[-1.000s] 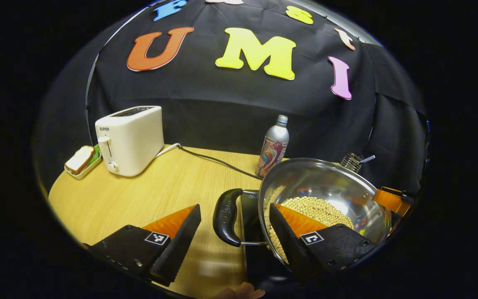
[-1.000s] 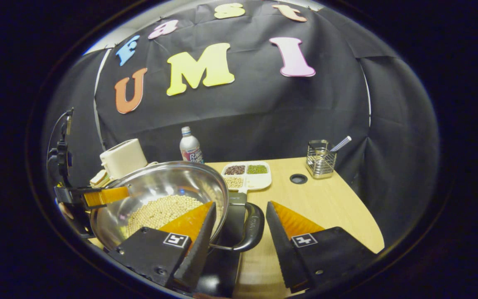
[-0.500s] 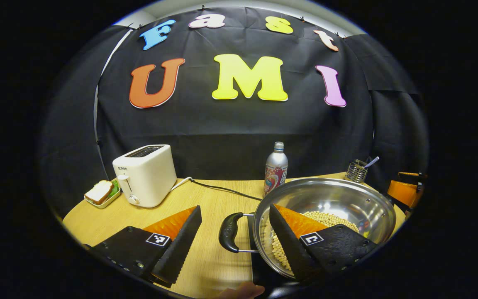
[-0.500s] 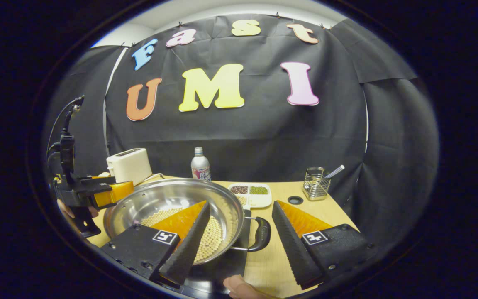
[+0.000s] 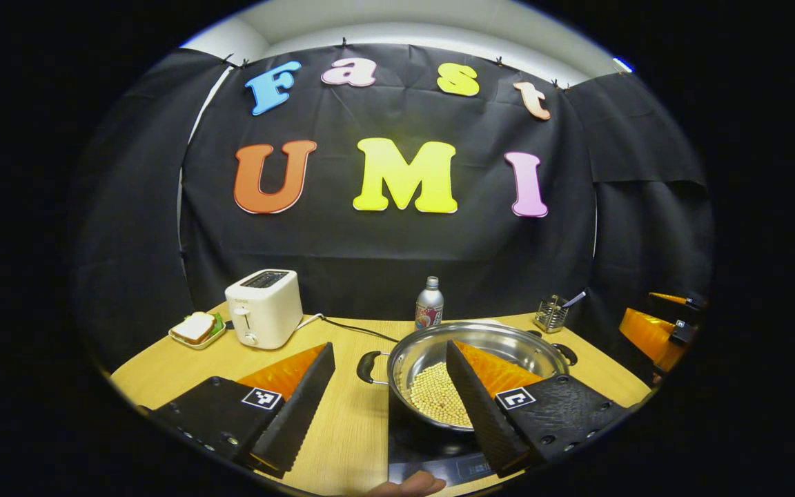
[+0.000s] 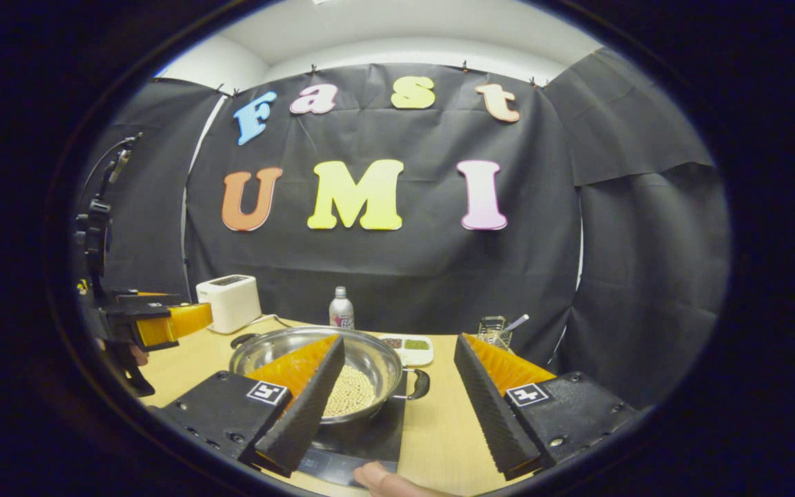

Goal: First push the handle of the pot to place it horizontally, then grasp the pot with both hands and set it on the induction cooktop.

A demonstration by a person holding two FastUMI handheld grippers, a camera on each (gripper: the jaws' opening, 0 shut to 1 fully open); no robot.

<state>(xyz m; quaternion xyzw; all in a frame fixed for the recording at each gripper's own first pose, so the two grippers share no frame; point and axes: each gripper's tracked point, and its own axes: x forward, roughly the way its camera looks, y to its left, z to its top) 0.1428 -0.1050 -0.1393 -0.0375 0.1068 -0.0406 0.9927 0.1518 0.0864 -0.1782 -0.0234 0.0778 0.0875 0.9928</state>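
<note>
Pot (image 5: 470, 362) seemingly on induction cooktop (image 6: 363, 435)

Left gripper view: raised over the tabletop's (image 5: 183, 362) near edge, left of the pot (image 5: 470, 362), facing the back wall. Right gripper view: raised over the near edge right of the pot (image 6: 315, 359), facing likewise. Shared: pot, induction cooktop (image 6: 363, 442), toaster (image 5: 264, 307), bottle (image 5: 428, 312), utensil holder (image 5: 551, 314).
</note>
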